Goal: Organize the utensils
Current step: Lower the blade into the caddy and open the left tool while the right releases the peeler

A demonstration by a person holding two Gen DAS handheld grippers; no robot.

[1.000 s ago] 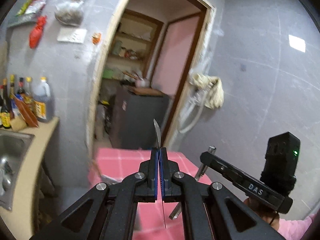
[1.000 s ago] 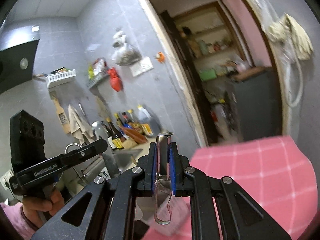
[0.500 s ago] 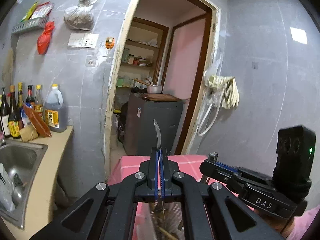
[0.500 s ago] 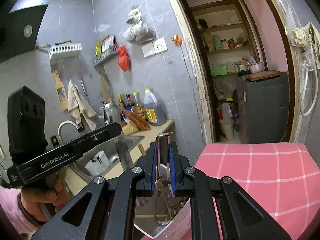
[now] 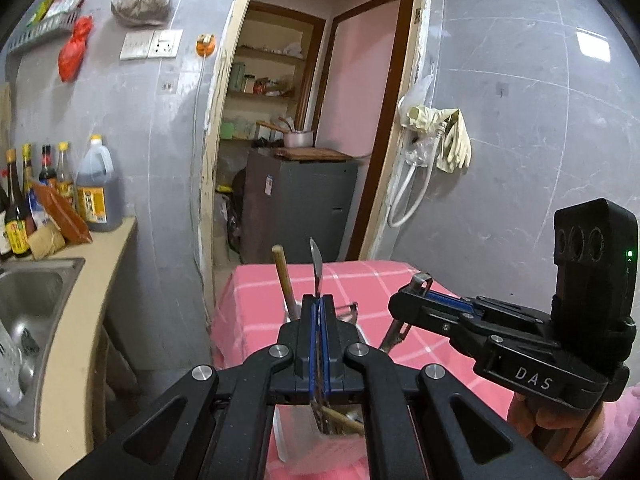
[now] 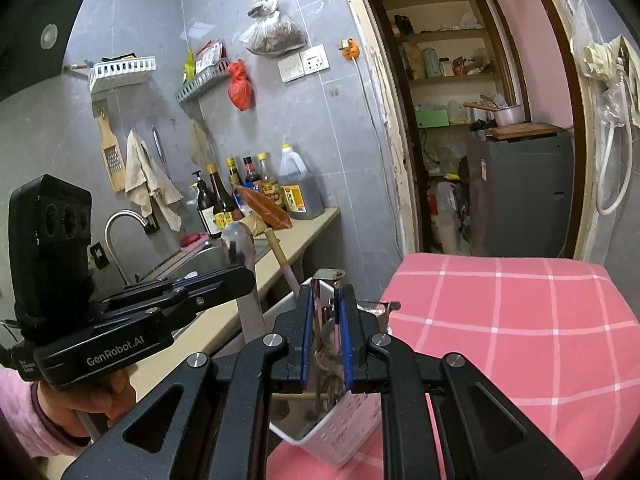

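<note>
Two handheld black grippers hover over a white perforated utensil holder (image 6: 340, 428) that stands on a table covered with a pink checked tablecloth (image 6: 520, 340), low in both frames.

In the left wrist view, the left gripper (image 5: 319, 320) fills the bottom centre. Its blue-padded jaws are pressed nearly together on a thin metal utensil seen edge-on, its tip (image 5: 316, 264) rising above the jaws like a blade. In the right wrist view the same utensil shows a rounded bowl, so it is a metal spoon (image 6: 239, 244), gripped by the left gripper at the left of the frame, bowl upward. A wooden handle (image 5: 285, 280) leans up out of the holder just left of the jaws.

In the right wrist view, the right gripper (image 6: 326, 320) sits at bottom centre, jaws narrowly apart and clamped on the flat sides of a metal utensil handle (image 6: 323, 300) with a looped end; its lower part reaches down into the holder among other utensils, which are too dark to name.

Left of the table runs a beige counter (image 6: 280, 248) with a steel sink (image 5: 28, 300), a tap (image 6: 120, 224) and a row of sauce bottles (image 6: 256, 188). An open doorway at upper centre shows a grey cabinet (image 5: 296, 208).
</note>
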